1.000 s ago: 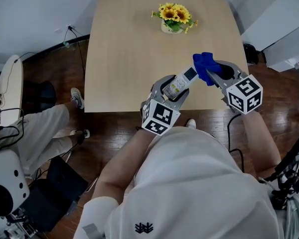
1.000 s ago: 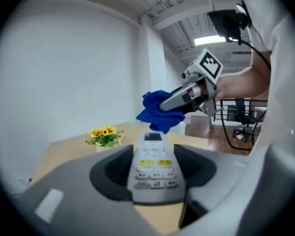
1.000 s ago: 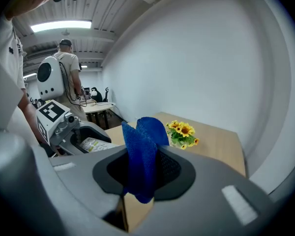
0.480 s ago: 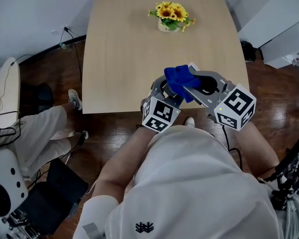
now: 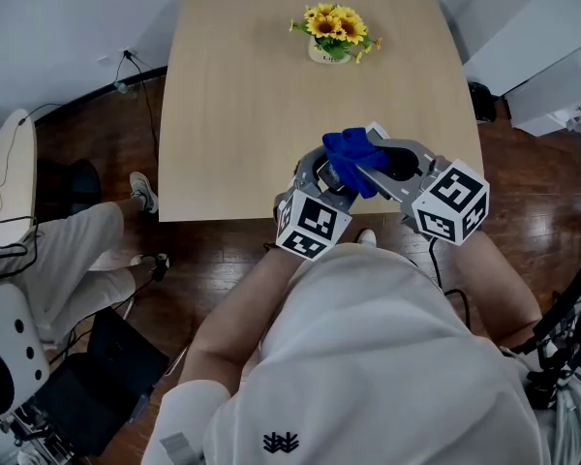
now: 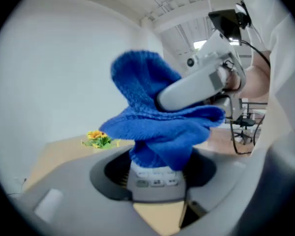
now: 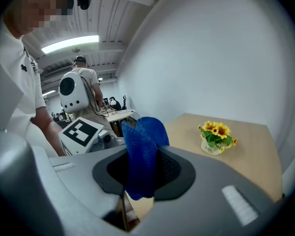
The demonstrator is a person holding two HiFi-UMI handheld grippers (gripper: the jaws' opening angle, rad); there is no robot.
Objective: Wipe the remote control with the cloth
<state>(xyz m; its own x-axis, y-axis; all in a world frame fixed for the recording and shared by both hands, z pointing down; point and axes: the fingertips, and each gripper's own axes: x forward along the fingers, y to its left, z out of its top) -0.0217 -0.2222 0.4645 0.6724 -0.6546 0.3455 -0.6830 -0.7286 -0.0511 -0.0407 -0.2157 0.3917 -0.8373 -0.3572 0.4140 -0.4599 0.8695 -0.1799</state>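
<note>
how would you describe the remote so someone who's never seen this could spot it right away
Look at the near edge of the light wooden table, where the left gripper is shut on a slim pale bar. That is the remote control: the only thing with rows of small buttons, its far end covered by the blue cloth.

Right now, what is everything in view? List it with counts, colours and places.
table: one, light wood, centre.
sunflower pot: one, yellow and white, table's far end.
remote control: one, light grey, under the cloth.
cloth: one, blue, draped on the remote control.
seated person: one, light trousers, left of table.
left gripper: one, grey, shut on the remote control.
right gripper: one, grey, shut on the cloth.
</note>
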